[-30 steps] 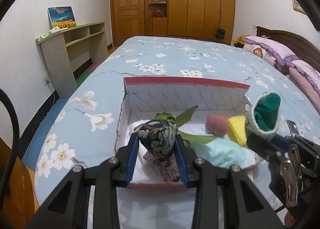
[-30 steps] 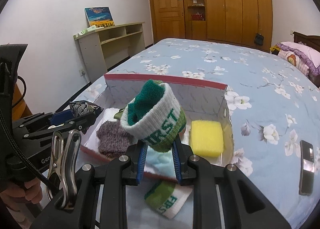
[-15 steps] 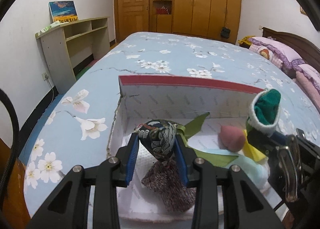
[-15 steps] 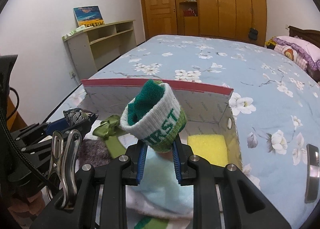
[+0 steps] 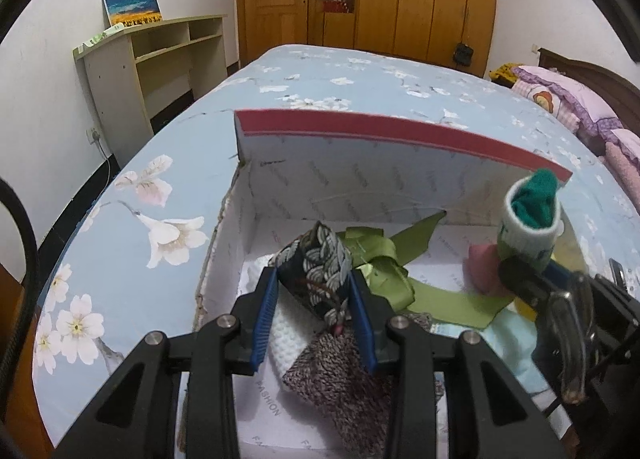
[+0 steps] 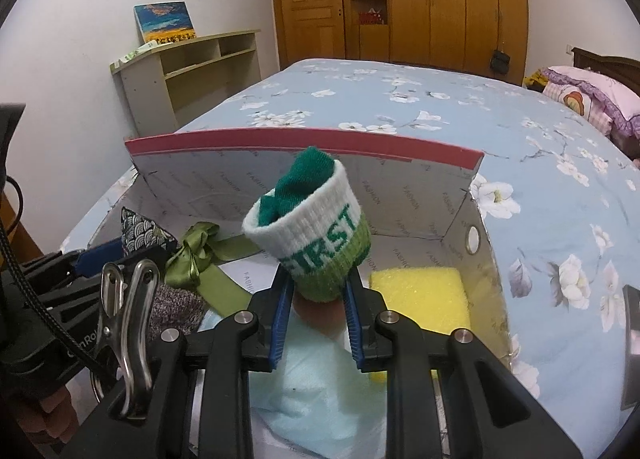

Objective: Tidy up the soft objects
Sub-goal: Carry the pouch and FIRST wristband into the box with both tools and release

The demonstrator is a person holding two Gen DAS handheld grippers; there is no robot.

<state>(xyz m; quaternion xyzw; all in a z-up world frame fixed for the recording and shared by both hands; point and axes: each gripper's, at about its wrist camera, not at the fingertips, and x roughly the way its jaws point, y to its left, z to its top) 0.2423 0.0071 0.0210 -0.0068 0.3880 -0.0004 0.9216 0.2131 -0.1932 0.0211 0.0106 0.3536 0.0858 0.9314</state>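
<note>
now further in over the open box (image 5: 360,187) than a second ago, left gripper (image 5: 314,299) clamped on the patterned pouch (image 5: 316,271) near its left wall, right gripper (image 6: 316,299) pinching the rolled sock (image 6: 316,235) above the blue cloth (image 6: 320,387), both seemingly ready to drop.

Ribbed knit sock (image 6: 316,237), glossy satin ribbon (image 5: 378,263). Matt printed cardboard box (image 5: 360,179). Porous yellow foam sponge (image 6: 420,291).

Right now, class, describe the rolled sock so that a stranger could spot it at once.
On the floral blue bed stands an open white cardboard box with a red rim. Above it, the right gripper pinches the rolled green-and-white knitted sock. Unlike the flat yellow foam sponge beside it, it bears the letters "IRST".
</note>
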